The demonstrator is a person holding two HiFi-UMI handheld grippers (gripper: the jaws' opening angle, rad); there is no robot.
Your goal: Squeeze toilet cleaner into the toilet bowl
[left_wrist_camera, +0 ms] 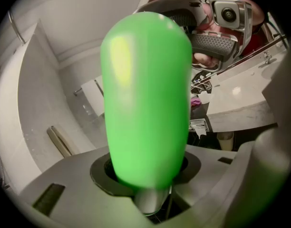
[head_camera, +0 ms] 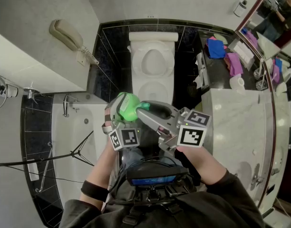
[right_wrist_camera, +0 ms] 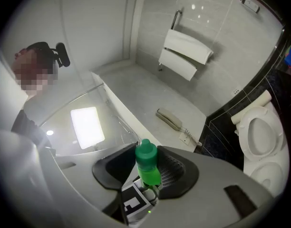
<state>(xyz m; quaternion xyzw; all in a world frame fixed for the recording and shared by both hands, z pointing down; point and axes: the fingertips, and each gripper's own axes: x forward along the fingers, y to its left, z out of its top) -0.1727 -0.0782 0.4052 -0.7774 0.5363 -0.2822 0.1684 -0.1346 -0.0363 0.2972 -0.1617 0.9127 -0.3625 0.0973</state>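
A bright green toilet cleaner bottle (head_camera: 125,106) is held in front of me, over the dark floor short of the white toilet (head_camera: 153,63). My left gripper (head_camera: 118,112) is shut on its body, which fills the left gripper view (left_wrist_camera: 145,99) and stands between the jaws of the left gripper (left_wrist_camera: 146,179). My right gripper (head_camera: 146,107) comes in from the right. In the right gripper view its ribbed pads (right_wrist_camera: 173,167) close on the darker green cap (right_wrist_camera: 146,153) of the bottle, held by the right gripper (right_wrist_camera: 146,169). The toilet (right_wrist_camera: 259,132) shows at the right edge.
A wall phone (head_camera: 72,39) hangs at the left, above a bathtub (head_camera: 79,146). At the right runs a marble counter (head_camera: 231,122), with coloured cloths (head_camera: 216,47) and a paper roll (head_camera: 237,82) on a dark shelf behind it. Dark tiles surround the toilet.
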